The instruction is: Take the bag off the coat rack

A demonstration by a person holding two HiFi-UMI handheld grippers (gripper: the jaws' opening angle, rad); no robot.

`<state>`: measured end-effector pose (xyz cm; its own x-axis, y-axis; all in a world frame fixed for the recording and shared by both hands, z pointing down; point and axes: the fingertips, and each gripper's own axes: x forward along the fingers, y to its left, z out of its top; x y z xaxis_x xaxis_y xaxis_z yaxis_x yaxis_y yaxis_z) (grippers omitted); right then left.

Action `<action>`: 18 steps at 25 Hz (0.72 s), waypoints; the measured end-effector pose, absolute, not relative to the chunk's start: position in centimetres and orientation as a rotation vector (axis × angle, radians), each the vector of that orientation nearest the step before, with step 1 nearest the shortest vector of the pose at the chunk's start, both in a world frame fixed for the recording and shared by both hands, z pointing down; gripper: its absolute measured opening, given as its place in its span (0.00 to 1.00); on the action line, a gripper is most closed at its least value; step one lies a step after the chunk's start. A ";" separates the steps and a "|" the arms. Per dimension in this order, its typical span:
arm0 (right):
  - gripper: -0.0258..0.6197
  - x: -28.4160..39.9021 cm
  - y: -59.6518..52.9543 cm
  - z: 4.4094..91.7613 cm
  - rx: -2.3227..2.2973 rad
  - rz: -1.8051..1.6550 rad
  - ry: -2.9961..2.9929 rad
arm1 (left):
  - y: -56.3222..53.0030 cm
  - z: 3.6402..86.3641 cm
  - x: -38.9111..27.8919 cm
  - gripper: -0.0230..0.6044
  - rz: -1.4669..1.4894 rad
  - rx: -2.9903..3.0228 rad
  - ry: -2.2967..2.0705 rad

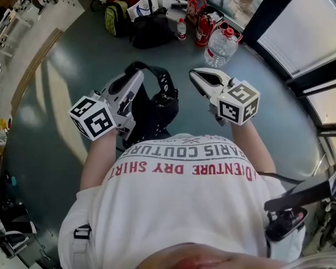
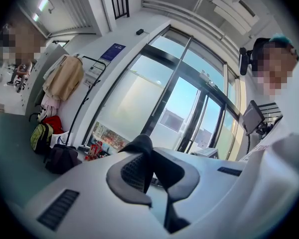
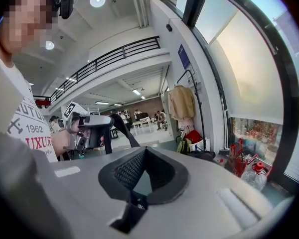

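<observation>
Bag [image 1: 154,114]: black, off the coat rack [image 2: 82,91], dangling by its strap [image 1: 163,78] just ahead of the white shirt [image 1: 185,195], over bare grey-green floor [image 1: 50,100]. Far left in the head view: pale tables [image 1: 11,21] and clutter along the curved floor edge, well apart from both hands. Wide open floor between that edge and the left gripper [image 1: 138,73]. Left claw pressed nearly together, pinching the strap at its tips. Strap visible as a black fold over the pads in the left gripper view, and draped from the tool in the right gripper view. Bag body just beside and below that gripper, between the two grippers. Right gripper [image 1: 192,73] alongside at about the same reach, apart from the bag, claw pressed together on nothing. Ahead, toward the wall: green-yellow backpack [image 1: 115,18], black duffel [image 1: 151,32], small bottle [image 1: 181,29], red fire extinguisher [image 1: 203,29] and large clear water jug [image 1: 220,46], all well apart from the hanging bag, with open floor between. Rack, with a beige coat [image 2: 65,78] on it, against the white wall beyond that pile, well apart from both grippers. Far right: dark window frames [image 1: 302,72] hemming the floor, with less free room on that side than on the left.
</observation>
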<state>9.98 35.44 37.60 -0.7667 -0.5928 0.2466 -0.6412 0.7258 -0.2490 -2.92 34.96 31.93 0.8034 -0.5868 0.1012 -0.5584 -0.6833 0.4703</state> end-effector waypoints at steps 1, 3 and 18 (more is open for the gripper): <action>0.04 10.0 35.9 37.7 0.997 0.480 -2.777 | 35.6 32.1 -2.9 0.06 -0.077 2.498 -0.851; 0.04 9.7 37.4 38.0 0.990 0.470 -2.772 | 37.0 32.6 -3.1 0.06 -0.085 2.489 -0.843; 0.04 11.0 40.2 36.7 1.044 0.425 -2.749 | 39.3 31.6 -1.7 0.06 -0.065 2.542 -0.813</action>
